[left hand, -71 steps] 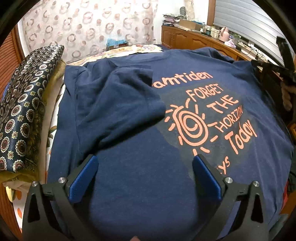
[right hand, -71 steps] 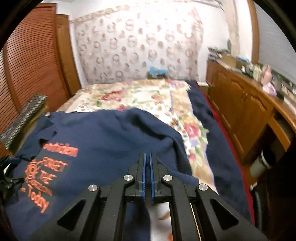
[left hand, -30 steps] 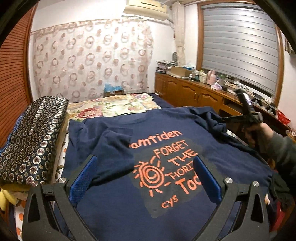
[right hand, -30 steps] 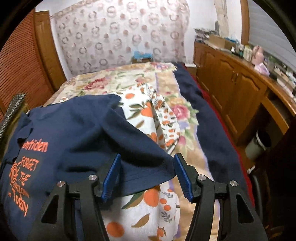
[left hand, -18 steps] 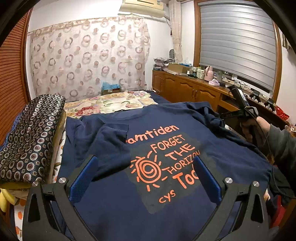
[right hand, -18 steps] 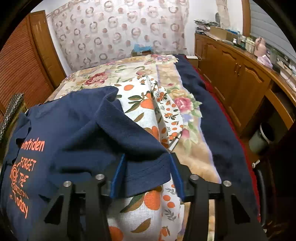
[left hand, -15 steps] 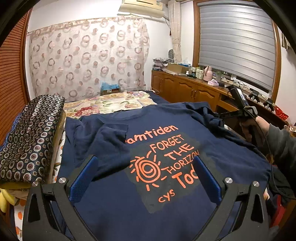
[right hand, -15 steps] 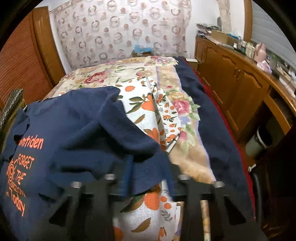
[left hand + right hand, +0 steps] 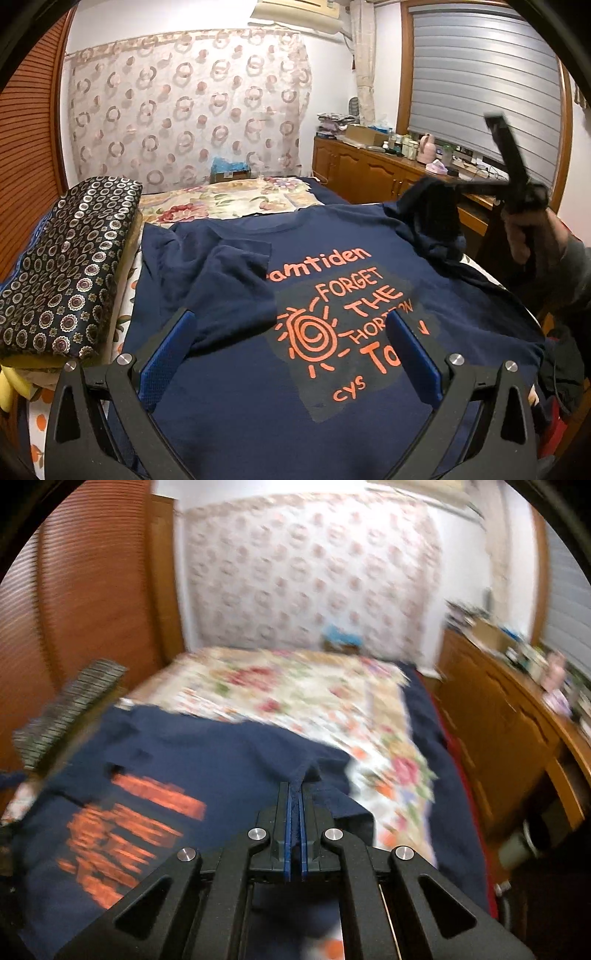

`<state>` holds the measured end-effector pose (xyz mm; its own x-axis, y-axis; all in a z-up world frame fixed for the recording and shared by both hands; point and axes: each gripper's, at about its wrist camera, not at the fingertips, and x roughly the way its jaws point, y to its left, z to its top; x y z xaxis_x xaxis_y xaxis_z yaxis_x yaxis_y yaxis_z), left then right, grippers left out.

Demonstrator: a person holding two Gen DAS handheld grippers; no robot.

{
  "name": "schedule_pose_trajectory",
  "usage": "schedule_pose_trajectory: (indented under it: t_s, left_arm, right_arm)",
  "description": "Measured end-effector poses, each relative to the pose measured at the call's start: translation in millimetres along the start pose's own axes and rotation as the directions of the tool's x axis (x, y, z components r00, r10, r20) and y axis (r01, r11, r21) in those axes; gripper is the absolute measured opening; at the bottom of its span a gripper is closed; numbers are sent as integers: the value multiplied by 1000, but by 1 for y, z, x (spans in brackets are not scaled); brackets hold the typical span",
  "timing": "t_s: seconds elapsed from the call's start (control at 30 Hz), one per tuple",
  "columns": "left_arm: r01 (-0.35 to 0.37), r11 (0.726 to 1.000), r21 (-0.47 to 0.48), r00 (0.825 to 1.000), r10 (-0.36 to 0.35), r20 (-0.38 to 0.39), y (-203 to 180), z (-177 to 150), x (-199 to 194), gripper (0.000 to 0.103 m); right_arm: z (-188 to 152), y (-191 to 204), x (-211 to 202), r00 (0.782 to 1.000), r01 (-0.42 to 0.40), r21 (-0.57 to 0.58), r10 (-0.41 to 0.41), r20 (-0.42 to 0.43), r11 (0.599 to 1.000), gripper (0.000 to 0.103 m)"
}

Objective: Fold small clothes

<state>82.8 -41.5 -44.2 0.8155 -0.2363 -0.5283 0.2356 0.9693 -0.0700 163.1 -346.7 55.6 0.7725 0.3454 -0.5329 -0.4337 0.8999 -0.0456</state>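
Right wrist view: right tool [image 9: 294, 805] clamps T-shirt [image 9: 258, 387] sleeve [image 9: 314, 771], lifted off bed [image 9: 295, 686]; left tool [image 9: 291, 354] wide, empty. Next: fold sleeve inward.

The right gripper [image 9: 295, 805] has pinched the edge of the dark blue shirt [image 9: 207, 760] between its blue pads; its jaws just closed on the cloth. The shirt's orange letters [image 9: 122, 834] look blurry. The shirt lies on a flowery bedspread [image 9: 295, 686]. A wooden cabinet [image 9: 498, 716] stands at the right, and a dotted curtain [image 9: 310, 572] hangs behind.
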Motion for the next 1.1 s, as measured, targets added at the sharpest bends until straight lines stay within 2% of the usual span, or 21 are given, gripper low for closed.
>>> schedule_pose_trajectory:
  t_s: [0.07,0.13,0.17,0.2,0.23,0.27,0.37,0.6,0.83,1.03,1.07,1.1]
  left_arm:
    - [-1,1000,-4,1000,1,-1,1,0,-1,103]
    - [-3,1000,-3,1000,3,-1,3,-1,-1,103]
    - [-6,1000,-2,1000,6,0,3,-1,-3,103]
    - [-6,1000,-3,1000,6,1,4,-1,-3,103]
    - [-5,1000,-6,1000,5,2,5,-1,-4,103]
    - [-3,1000,-10,1000,3,4,6,-1,-4,103]
    - [0,1000,-17,1000,0,4,8,-2,-3,103]
    - [6,1000,-14,1000,-6,-6,7,-6,0,103]
    - [10,1000,-22,1000,-10,-12,7,-8,2,103]
    - [10,1000,-20,1000,-10,-21,7,-10,4,103]
    - [9,1000,-20,1000,-9,-21,7,-10,4,103]
    - [8,1000,-20,1000,-8,-21,8,-10,3,103]
  right_arm:
    - [13,27,-5,999,-19,-46,20,28,999,3]
    - [24,49,-8,999,-18,-85,22,48,996,10]
    - [26,55,-9,998,-33,-98,38,53,995,22]
    - [29,61,-10,997,-44,-114,50,55,993,43]
    - [29,64,-10,997,-43,-122,50,55,992,52]
    - [27,65,-12,997,-42,-122,50,57,992,56]
    - [17,50,-8,999,-34,-109,37,33,993,56]
    - [-18,13,15,994,16,-8,-17,-109,1000,56]
    - [-42,3,8,991,-19,60,27,-133,998,56]
    - [-55,-5,10,987,-10,52,18,-158,999,56]
    - [-55,-4,12,987,-13,52,21,-160,999,44]
    - [-55,-2,13,987,-21,50,29,-159,999,15]
